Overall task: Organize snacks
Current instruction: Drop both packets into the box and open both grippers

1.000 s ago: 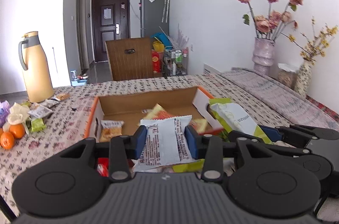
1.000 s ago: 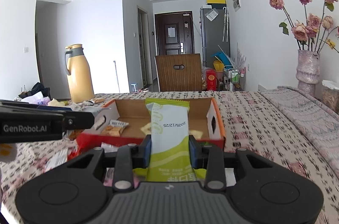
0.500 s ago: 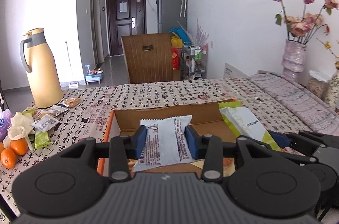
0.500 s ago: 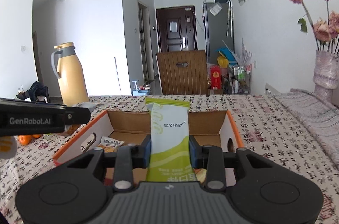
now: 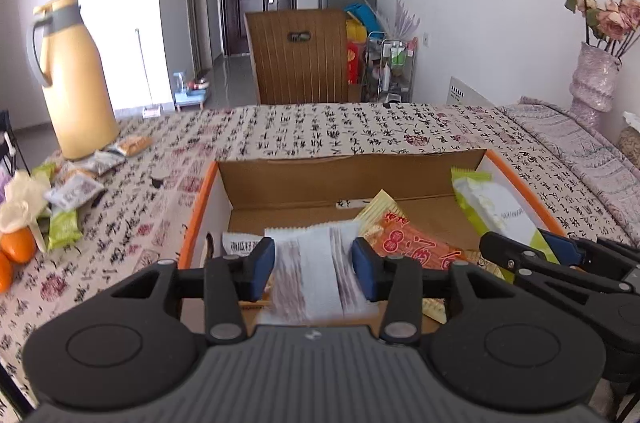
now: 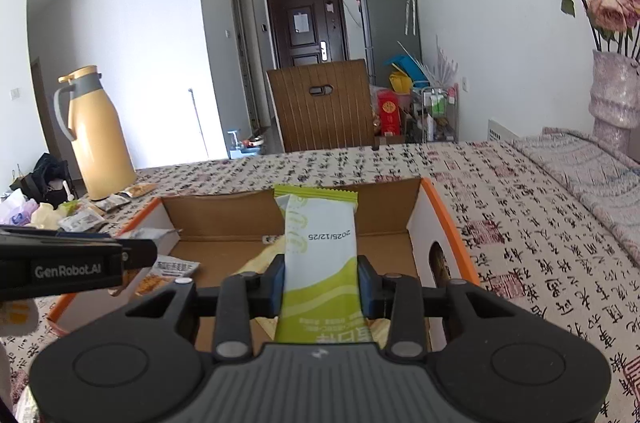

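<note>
My left gripper [image 5: 313,266] clamped on a white packet [image 5: 316,273], my right gripper [image 6: 321,285] clamped on a green packet [image 6: 322,263], both over the near cardboard box [image 5: 344,179].

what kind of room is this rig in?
Most likely a home dining area: a table under a calligraphy-print tablecloth, a wooden chair at its far side, a fridge beside the dark entry door.

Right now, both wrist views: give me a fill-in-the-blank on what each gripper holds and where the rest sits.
1. The left gripper is shut on a ____ snack packet.
2. The right gripper is shut on a ____ and white snack bar.
3. Both are held over the orange-edged ____.
4. The tangerines lie ____ that box.

Missing: white; green; cardboard box; outside
</note>
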Demonstrator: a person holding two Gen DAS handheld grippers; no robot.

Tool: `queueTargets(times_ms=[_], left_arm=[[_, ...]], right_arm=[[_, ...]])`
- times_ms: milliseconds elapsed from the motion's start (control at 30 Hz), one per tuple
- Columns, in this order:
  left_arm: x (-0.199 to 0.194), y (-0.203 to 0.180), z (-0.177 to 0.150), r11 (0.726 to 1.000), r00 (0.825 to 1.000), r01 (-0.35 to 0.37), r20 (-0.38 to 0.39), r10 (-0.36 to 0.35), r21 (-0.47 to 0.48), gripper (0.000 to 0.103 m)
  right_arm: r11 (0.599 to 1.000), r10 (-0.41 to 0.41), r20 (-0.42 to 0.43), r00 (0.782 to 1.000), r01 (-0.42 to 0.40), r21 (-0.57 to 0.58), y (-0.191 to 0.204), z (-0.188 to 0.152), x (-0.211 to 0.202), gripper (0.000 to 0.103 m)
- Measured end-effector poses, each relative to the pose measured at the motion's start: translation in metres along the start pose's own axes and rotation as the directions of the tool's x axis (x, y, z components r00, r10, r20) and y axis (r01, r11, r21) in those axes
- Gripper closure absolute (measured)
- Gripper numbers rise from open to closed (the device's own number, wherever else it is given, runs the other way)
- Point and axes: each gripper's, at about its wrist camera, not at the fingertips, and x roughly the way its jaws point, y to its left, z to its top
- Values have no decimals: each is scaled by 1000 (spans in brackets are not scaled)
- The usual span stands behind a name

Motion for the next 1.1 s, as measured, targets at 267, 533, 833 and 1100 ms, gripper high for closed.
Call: queueTargets(times_ms=[267, 533, 833, 1100], left_arm=[[-11, 5, 3, 999, 998, -33, 47, 34, -24, 14], [-33, 11, 1, 997, 993, -63, 99, 67, -44, 0], [-60, 12, -12, 997, 990, -56, 126, 62, -49, 0], [-78, 15, -35, 998, 989, -60, 130, 64, -36, 0]], right_arm=[[999, -26, 13, 1000, 25, 38, -9, 1, -8, 26], [998, -44, 18, 999, 43, 51, -13, 0, -26, 0], [998, -42, 27, 999, 41, 44, -15, -9, -52, 0], [998, -47, 40, 998, 46, 41, -24, -25, -80, 0]])
